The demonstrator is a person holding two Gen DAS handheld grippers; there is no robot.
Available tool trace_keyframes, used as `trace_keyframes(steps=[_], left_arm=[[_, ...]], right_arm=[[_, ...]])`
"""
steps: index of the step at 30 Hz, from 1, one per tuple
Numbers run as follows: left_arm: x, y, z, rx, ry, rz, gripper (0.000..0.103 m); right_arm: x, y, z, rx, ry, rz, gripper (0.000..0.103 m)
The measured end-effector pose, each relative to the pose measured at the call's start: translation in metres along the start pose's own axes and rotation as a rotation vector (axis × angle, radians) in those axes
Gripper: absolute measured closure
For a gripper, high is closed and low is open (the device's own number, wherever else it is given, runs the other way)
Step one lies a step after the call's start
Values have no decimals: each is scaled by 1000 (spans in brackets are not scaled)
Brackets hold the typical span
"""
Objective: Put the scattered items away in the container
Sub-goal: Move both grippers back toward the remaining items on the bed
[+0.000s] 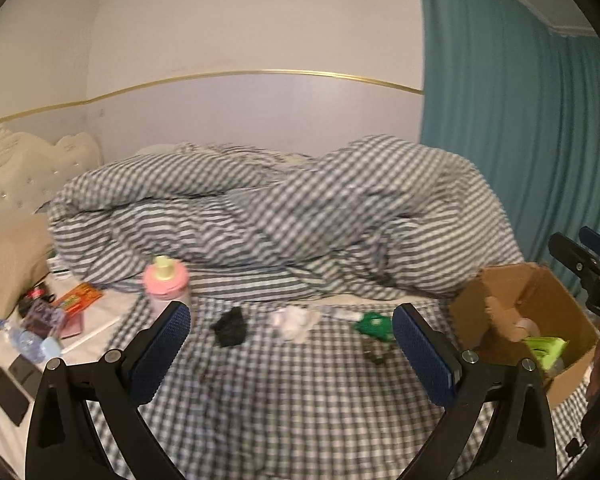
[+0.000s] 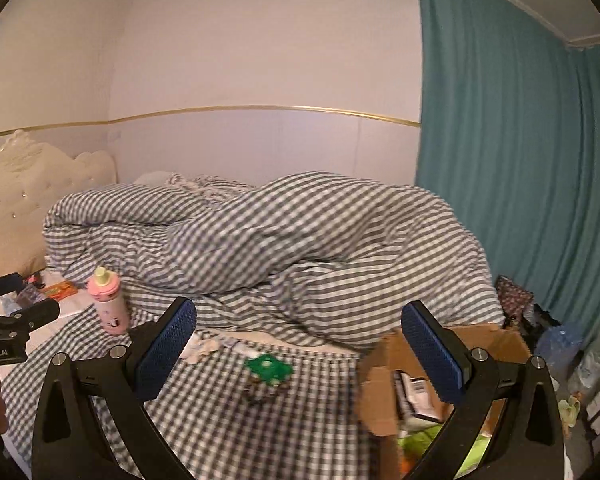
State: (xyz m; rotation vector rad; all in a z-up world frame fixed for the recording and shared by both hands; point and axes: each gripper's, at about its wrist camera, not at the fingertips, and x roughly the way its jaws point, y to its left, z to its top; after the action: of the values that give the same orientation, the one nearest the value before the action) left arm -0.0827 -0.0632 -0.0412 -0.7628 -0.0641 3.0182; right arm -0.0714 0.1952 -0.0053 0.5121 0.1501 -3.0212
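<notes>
On the checked bed sheet lie a black bundle, a white crumpled cloth, a green item and an upright pink bottle. A cardboard box stands at the right with a green packet and other items inside. My left gripper hangs open and empty above the sheet, short of the items. My right gripper is open and empty, its right finger over the box's near left part.
A rumpled checked duvet fills the back of the bed. At the left lie an orange packet, a plastic water bottle, phones and small items. A teal curtain and floor clutter are at the right.
</notes>
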Motion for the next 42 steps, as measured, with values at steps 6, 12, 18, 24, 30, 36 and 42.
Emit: trace_keyframes(steps=[6,12,18,24,30,36,42], left_arm=[[0,35,-5,-16,1,73,0],[7,58,-10,-29,16,108,0],[26,61,-15,-11,36,102,0],[66,63,-25,17,104,74,0],[110,63,-37,32,194,18,0],[157,62,-45,78,258,-34,0],[203,67,-48,135,318,-93,0]], right_arm=[[10,32,-2,-20,12,44,0],[23,54,-7,-52,45,58,0],[50,58,-16,-56,134,56,0],[85,57,-35,-39,265,62,0],[114,56,-57,-50,352,58,0],[142,51,-76,-31,424,54,0],[168,47,-96,-6,497,48,0]])
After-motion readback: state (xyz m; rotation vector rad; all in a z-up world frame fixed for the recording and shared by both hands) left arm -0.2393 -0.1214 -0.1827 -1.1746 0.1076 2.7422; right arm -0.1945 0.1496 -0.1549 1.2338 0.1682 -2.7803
